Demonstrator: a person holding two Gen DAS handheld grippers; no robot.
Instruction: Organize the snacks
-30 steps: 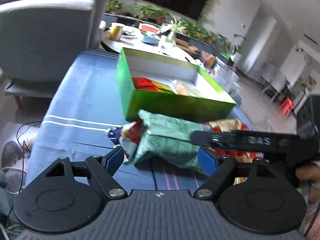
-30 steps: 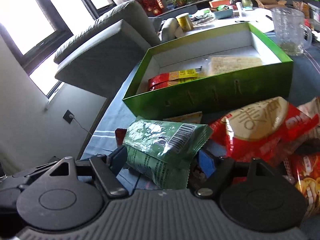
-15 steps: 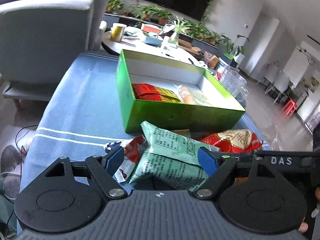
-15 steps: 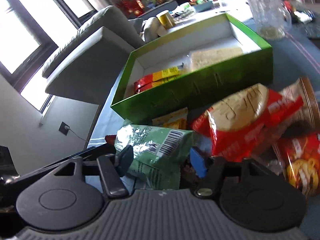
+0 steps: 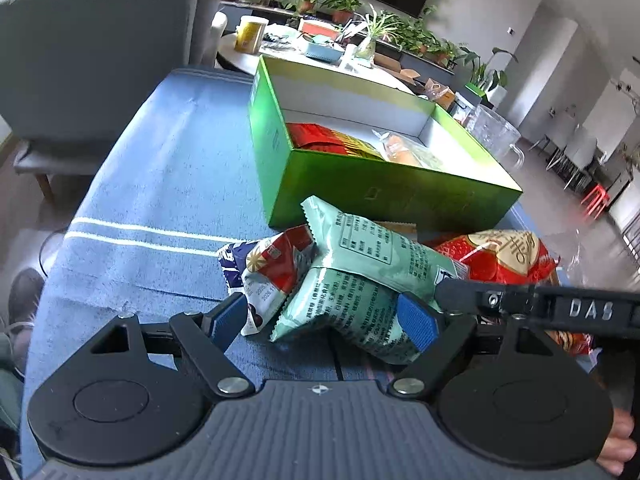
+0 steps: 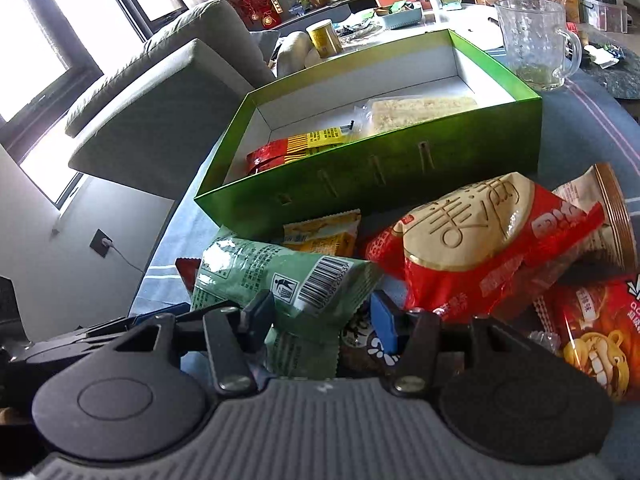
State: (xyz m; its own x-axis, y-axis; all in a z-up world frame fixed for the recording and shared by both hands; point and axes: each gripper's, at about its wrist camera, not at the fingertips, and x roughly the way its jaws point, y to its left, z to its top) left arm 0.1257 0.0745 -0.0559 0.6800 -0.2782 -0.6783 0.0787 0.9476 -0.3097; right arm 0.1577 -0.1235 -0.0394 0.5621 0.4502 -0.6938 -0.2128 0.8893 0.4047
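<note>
Our right gripper point(image 6: 322, 316) is closed on the green snack pack point(image 6: 280, 280), just in front of the green box point(image 6: 400, 176) on the bench point(image 5: 152, 200). Our left gripper point(image 5: 322, 322) is wide open around the same pack, holding nothing.

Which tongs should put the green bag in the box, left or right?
Probably the right tongs: the green bag sits between their fingers, which look closed on it, and the box is straight ahead. The left tongs are open, only around the bag's other end.
</note>
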